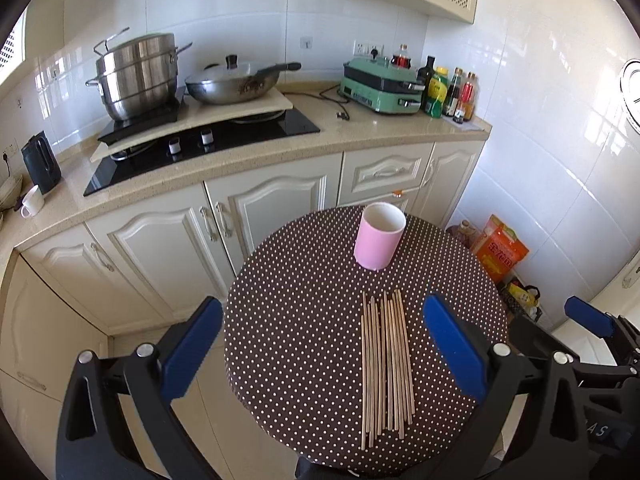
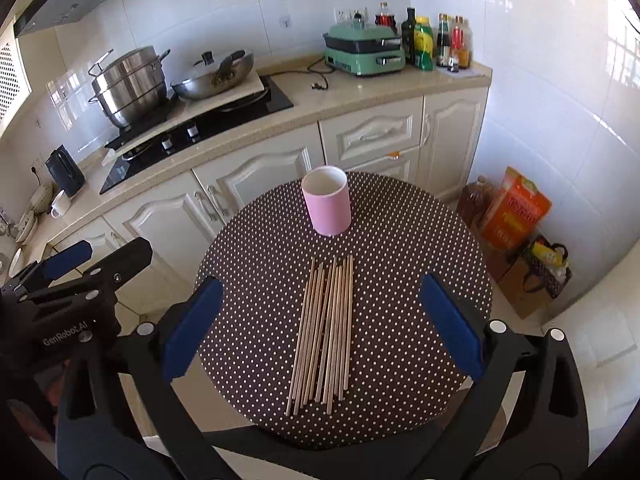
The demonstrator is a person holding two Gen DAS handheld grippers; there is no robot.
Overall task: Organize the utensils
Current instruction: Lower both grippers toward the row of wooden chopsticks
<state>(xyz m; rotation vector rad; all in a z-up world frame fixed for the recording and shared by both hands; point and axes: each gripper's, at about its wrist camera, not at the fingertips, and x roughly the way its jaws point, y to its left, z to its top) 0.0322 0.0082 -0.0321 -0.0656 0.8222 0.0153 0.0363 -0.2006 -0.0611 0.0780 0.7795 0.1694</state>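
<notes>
Item: wooden chopsticks [image 2: 325,330], a loose bundle lying flat on my round polka-dot table [image 2: 420,248]; none collected. Pink cup [image 2: 327,204] stands upright beyond them, apparently empty, though its bottom is hidden. My left gripper [image 1: 320,354] and right gripper [image 2: 322,330] hover spread wide, holding nothing. Everything remains.

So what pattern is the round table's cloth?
Dark brown tablecloth with small white polka dots; clearest in the right wrist view.

Each tool [image 1: 323,354] [image 2: 320,328] has black arms, blue finger pads [image 1: 191,350], silver screws and white "GenRobot.AI" lettering.
</notes>
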